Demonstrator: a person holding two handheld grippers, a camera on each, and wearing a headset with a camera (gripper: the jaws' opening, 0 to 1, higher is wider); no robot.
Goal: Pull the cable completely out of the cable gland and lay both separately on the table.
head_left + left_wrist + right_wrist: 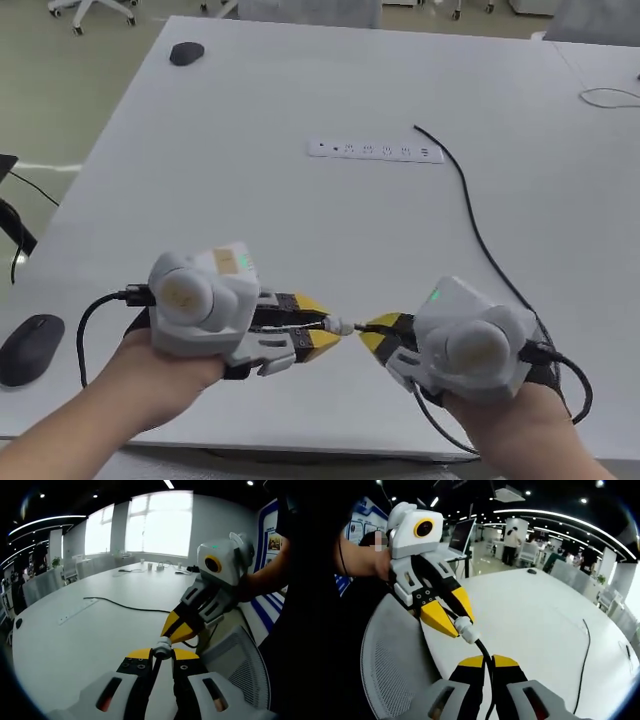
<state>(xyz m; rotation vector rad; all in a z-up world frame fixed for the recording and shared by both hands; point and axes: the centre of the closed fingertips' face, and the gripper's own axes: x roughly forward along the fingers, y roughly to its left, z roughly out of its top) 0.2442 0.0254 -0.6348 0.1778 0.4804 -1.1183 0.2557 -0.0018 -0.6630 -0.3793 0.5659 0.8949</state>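
White plastic cable gland point(161, 646) was pinched at left gripper point(162, 654) tips: likely light, rigid. Thin black cable point(481, 647), likely limp, clamped close ahead by right gripper point(487, 659).

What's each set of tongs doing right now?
Left tongs: closed on the cable gland.
Right tongs: closed on the cable.

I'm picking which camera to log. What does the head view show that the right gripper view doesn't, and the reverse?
Head view adds: a power strip, a far mouse and a near mouse. Right gripper view adds: a laptop, a mesh chair back, standing people, and plainly the cable entering the right gripper. Shared: the left gripper pinching the cable gland, the table, the black cord across it.
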